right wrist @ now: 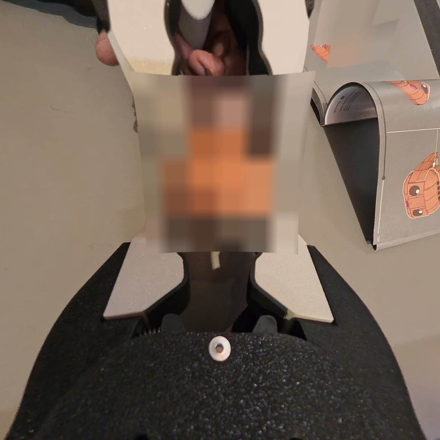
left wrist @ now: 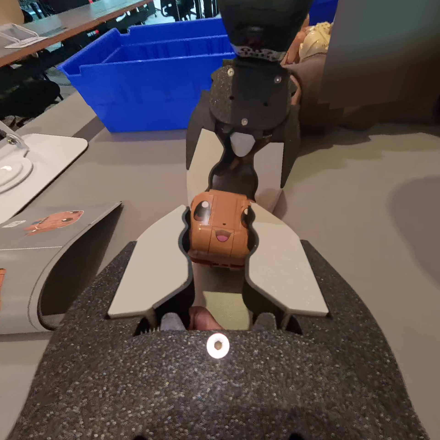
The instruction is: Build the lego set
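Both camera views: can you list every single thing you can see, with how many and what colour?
Lego head: one, brown with a cartoon face, above the table between both grippers.
Instruction booklet: one, grey with orange pictures, open on the table.
Storage bins: two, blue, nested, at the far side of the table.
Table: one, grey-beige, under everything.
Flat base: one, pale grey, table's left edge.
Long table: one, brown, in the background.
Left gripper: one, black with grey fingers, shut on the head's sides.
Right gripper: one, black with grey fingers, reaching the head from the opposite side; its grip is hidden.
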